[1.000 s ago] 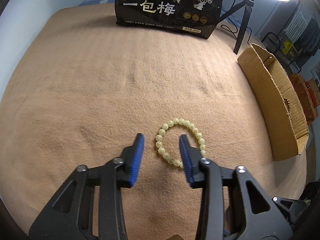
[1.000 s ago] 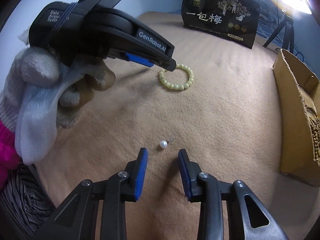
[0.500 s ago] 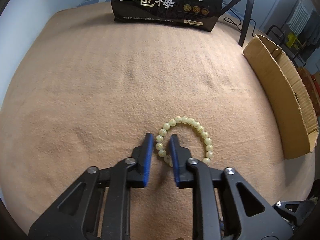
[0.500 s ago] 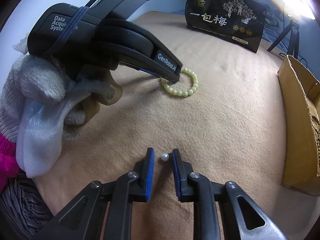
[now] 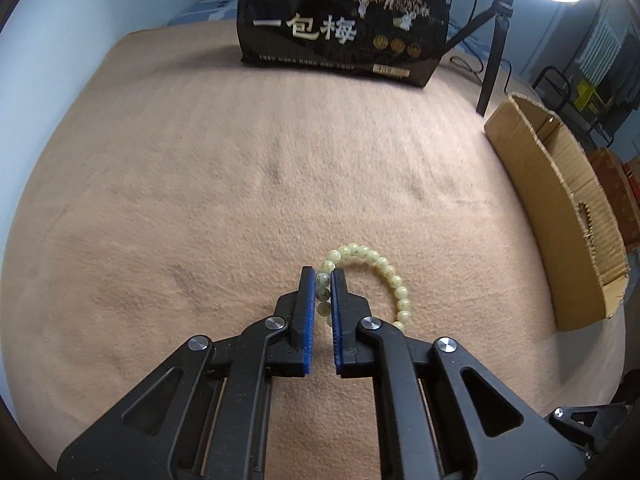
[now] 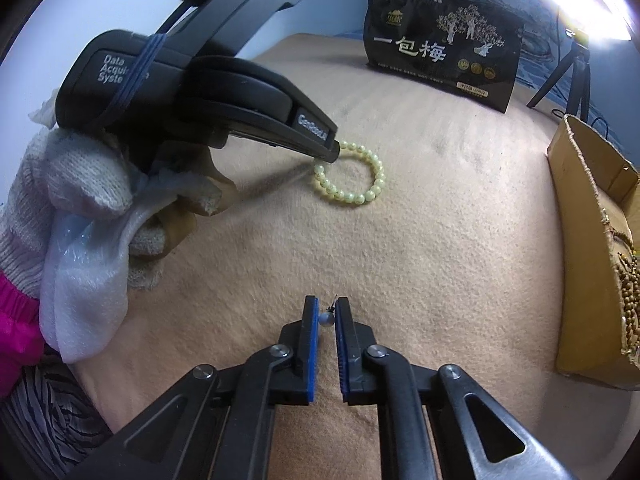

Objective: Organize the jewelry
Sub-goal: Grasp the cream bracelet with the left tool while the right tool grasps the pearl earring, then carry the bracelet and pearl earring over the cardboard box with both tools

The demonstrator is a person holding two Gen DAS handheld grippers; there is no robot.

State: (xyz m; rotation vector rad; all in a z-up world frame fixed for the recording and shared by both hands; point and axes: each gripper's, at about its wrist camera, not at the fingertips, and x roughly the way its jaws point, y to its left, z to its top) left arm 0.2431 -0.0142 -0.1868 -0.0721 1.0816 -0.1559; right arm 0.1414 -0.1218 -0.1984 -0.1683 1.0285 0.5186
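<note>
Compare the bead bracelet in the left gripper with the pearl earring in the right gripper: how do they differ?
The bead bracelet is a ring of many pale green beads; the pearl earring is one white pearl on a thin post. The bracelet mostly extends beyond the left gripper, pinched only at one side; the earring sits wholly between the right gripper pads. Both are clamped just above the tan blanket.

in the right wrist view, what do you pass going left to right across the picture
gloved hand → left claw → bead bracelet → black pouch → tripod → cardboard box
</note>
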